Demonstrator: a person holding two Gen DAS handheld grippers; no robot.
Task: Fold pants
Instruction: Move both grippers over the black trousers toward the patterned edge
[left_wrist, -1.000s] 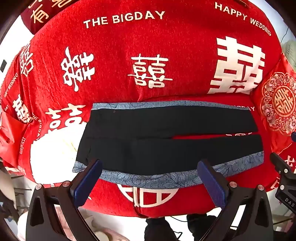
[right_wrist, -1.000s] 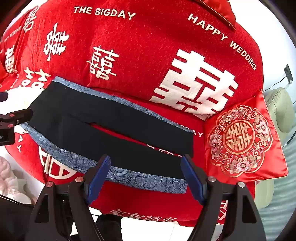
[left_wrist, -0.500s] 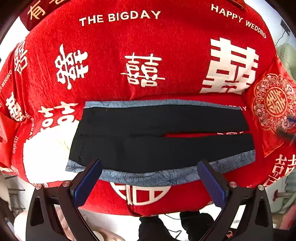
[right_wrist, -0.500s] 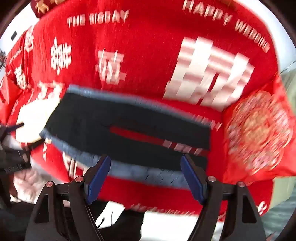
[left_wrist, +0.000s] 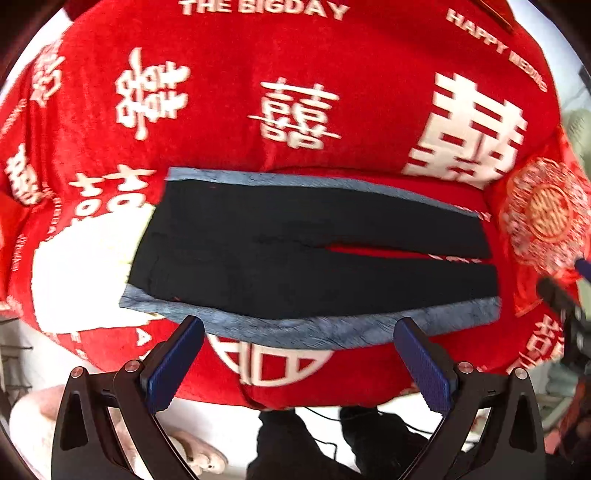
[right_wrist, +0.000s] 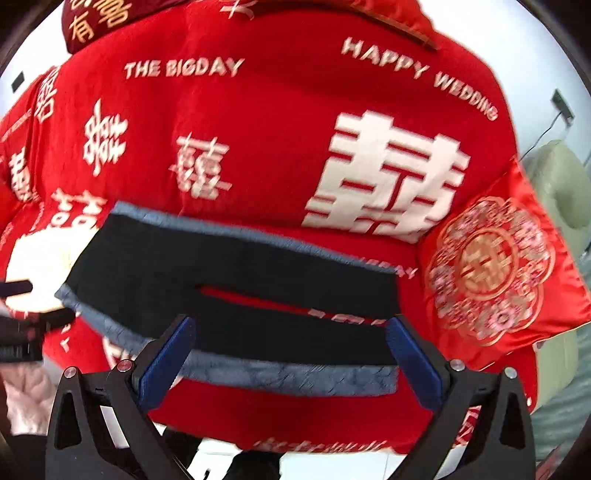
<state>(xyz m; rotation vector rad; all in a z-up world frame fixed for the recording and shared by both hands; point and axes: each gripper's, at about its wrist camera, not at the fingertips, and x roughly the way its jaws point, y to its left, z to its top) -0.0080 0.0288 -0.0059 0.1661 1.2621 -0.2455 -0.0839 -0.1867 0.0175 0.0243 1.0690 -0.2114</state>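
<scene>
Right wrist view: black pants (right_wrist: 229, 273) flat on red bedspread (right_wrist: 258, 122), right gripper (right_wrist: 291, 354) jaws opening, empty, above near hem.

My two wrist cameras look steeply down from above the near edge, sharing the pants (left_wrist: 314, 254) on the bed (left_wrist: 332, 74).

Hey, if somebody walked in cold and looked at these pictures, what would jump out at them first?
The bright red bedspread with big white wedding characters and English slogans fills both views. On its near edge lie dark pants with blue-grey side stripes, spread flat, legs slightly parted and pointing toward an embroidered red cushion on the right. Both sets of tongs, the left and the right, hover empty above the near stripe; the right jaws are opening.
</scene>
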